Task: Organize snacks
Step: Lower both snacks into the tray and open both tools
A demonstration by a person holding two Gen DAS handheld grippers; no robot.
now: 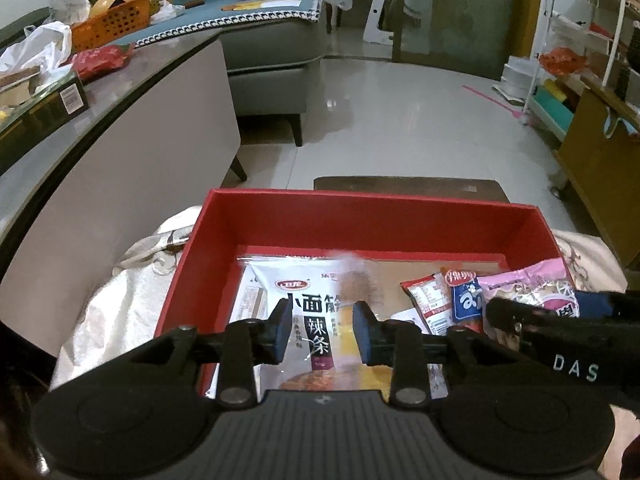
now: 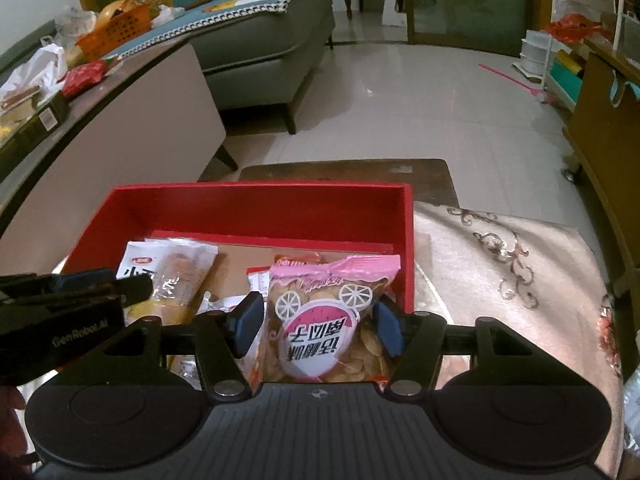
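A red box (image 1: 360, 200) (image 2: 256, 192) sits on a cream cloth and holds several snack packets. My left gripper (image 1: 322, 332) is open over a white spicy-strip packet (image 1: 304, 304) lying flat in the box. A clear bread-stick packet (image 1: 354, 276) (image 2: 180, 280), blurred in the left wrist view, lies just beyond its fingertips. My right gripper (image 2: 320, 324) is open around a pink packet of seeds (image 2: 324, 320) (image 1: 532, 280) by the box's right wall; the pads stand beside the packet without squeezing it. A small red packet (image 1: 428, 296) and a blue one (image 1: 466, 300) lie between.
The embroidered cream cloth (image 2: 500, 280) spreads right of the box. A dark wooden stool (image 2: 344, 170) stands behind it. A long counter (image 1: 120, 160) with an orange basket (image 1: 112, 24) runs along the left. A grey sofa (image 1: 272, 64) and a wooden cabinet (image 1: 592, 148) flank the tiled floor.
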